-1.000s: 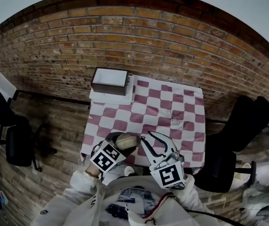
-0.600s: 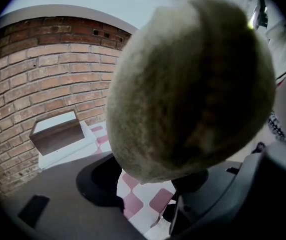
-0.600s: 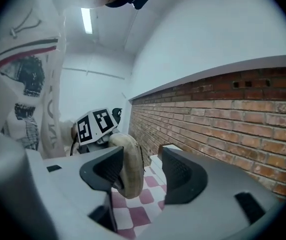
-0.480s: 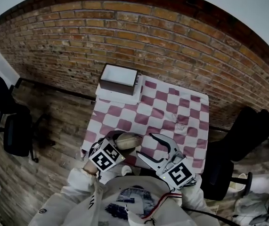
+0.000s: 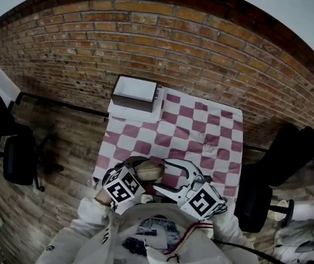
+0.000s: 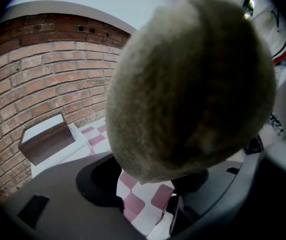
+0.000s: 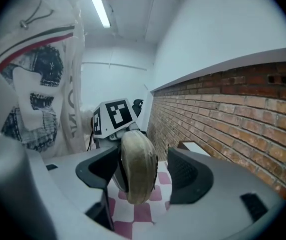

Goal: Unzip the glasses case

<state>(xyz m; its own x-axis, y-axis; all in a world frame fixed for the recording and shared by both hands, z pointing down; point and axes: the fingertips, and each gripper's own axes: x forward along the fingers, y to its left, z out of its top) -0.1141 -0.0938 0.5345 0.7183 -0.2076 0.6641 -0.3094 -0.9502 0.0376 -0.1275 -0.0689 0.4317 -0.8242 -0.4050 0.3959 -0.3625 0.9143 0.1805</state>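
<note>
Gripping tan glasses case (image 5: 148,170) tight in left gripper (image 5: 136,169), above 6 o'clock edge of checked tablecloth (image 5: 200,131). Opening right gripper (image 5: 170,176) wide at 3 o'clock of case; case end between jaws, not squeezed. Zip too small to read. Open box (image 5: 136,92) at 11 o'clock corner.

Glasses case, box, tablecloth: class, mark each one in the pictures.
glasses case (image 7: 139,168), right gripper view, on its tan fabric shell.
box (image 5: 137,87), head view, on its pale upper face.
tablecloth (image 5: 185,126), head view, on a bare checked patch.
</note>
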